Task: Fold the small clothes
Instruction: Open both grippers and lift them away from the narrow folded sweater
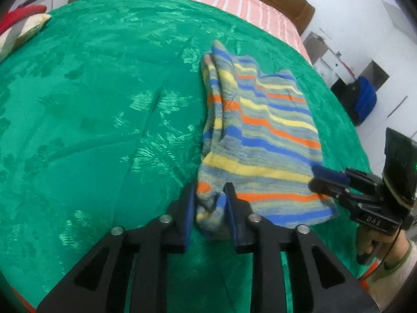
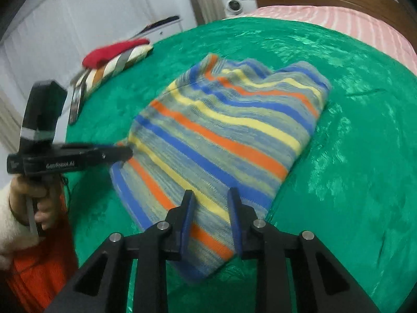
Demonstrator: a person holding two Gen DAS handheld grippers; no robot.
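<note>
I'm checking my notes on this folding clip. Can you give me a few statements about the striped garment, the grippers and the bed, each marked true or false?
1. The striped garment lies on a green blanket. True.
2. The left gripper has a bunched edge of the garment between its fingers. True.
3. The right gripper is far off the garment. False: its fingers straddle the near edge.
4. The garment is plain red. False: blue, orange, yellow stripes.
5. Other folded clothes sit near the blanket's far edge. True.

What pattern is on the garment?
Stripes of blue, orange and yellow over grey-blue on the garment, clearest in the right wrist view.
</note>
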